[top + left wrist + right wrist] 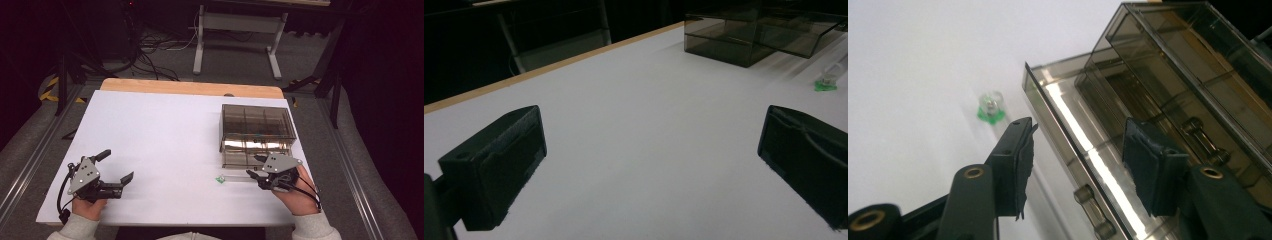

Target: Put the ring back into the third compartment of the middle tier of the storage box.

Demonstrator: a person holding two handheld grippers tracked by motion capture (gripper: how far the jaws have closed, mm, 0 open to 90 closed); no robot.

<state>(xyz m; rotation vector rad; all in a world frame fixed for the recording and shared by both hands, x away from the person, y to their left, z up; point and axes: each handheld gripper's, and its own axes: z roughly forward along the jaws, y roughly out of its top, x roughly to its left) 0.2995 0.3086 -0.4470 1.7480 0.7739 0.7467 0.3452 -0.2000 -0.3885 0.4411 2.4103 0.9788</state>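
A smoky see-through drawer box (pixel 255 122) stands at the right of the white table (pixel 150 130), its lowest drawer (pixel 245 151) pulled out toward me. On the table just in front of the drawer lies a clear tube with a green cap (pixel 220 178). My right gripper (pixel 255 166) is open beside the drawer's front; in the right gripper view the drawer's front wall (pixel 1068 132) runs between its jaws and the tube (pixel 990 107) lies left of them. At the table's near left, my left gripper (pixel 116 165) is wide open over bare surface, nothing between its jaws.
The box has several compartments with small items inside (pixel 1198 132). A wooden strip (pixel 190 87) edges the table's far side. Beyond it are a white desk frame (pixel 237 35) and cables on the floor (pixel 155 55). In the left gripper view the box (pixel 744 35) stands at the upper right.
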